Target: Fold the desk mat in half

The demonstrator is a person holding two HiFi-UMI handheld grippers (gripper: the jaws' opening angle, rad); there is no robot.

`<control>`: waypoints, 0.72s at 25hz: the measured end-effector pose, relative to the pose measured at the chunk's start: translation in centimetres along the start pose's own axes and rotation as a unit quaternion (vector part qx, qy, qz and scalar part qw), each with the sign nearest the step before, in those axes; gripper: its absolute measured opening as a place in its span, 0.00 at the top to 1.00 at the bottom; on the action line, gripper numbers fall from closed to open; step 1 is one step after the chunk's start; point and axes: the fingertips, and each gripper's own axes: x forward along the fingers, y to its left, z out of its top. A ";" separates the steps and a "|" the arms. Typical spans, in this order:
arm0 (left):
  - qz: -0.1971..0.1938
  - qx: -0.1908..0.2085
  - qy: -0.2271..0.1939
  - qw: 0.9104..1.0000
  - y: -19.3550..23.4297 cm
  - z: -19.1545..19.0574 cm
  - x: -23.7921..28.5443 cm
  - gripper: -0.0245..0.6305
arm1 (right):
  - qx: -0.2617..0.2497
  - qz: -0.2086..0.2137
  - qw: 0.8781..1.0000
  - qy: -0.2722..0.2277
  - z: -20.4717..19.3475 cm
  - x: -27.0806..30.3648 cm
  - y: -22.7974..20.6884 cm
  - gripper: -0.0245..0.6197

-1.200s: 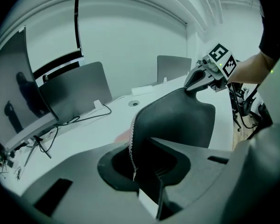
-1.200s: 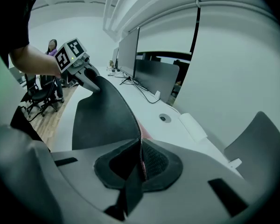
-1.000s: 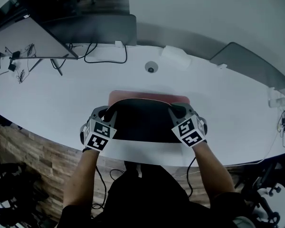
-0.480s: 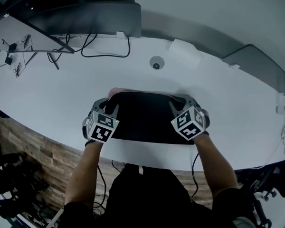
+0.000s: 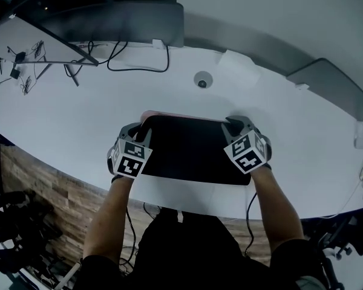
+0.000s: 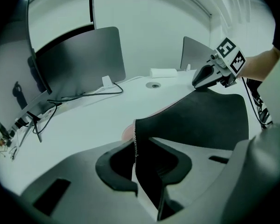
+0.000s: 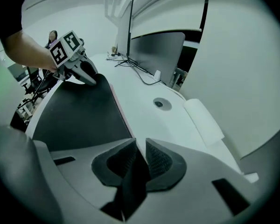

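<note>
Working over a wide, white, curved tabletop. Backed along the far edge by dark flat monitor panels, with thin black cables trailing beneath.

Near the front edge of the tabletop: a rectangular desk mat, doubled over, black underside up, with a thin pink strip showing along the far side.

Pinched at the far left corner by the left claw, with the stitched mat corner between the pads and the jaws just eased open a little. Probably pressing on the fabric, though pad contact is hard to read there.

Same at the far right corner with the right claw: jaws nearly together on the thin mat edge, also just eased slightly.

Beyond the mat, well apart from it: a white oblong block, then a small round grey grommet.
</note>
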 end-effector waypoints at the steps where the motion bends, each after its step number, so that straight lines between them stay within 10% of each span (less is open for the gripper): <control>1: 0.001 0.000 -0.003 1.000 0.1 0.1 -0.1 0.84 | 0.008 -0.005 1.000 0.007 -1.2 -0.5 0.0 0.83; 8: 0.009 0.003 -0.015 1.000 0.8 1.2 -0.2 0.87 | 0.158 -0.031 0.987 0.020 -9.9 -4.4 -1.3 0.66; 18: 0.037 -0.003 0.010 0.999 1.8 1.5 0.8 0.77 | 0.175 -0.070 0.982 0.007 -10.0 -5.3 -1.7 0.68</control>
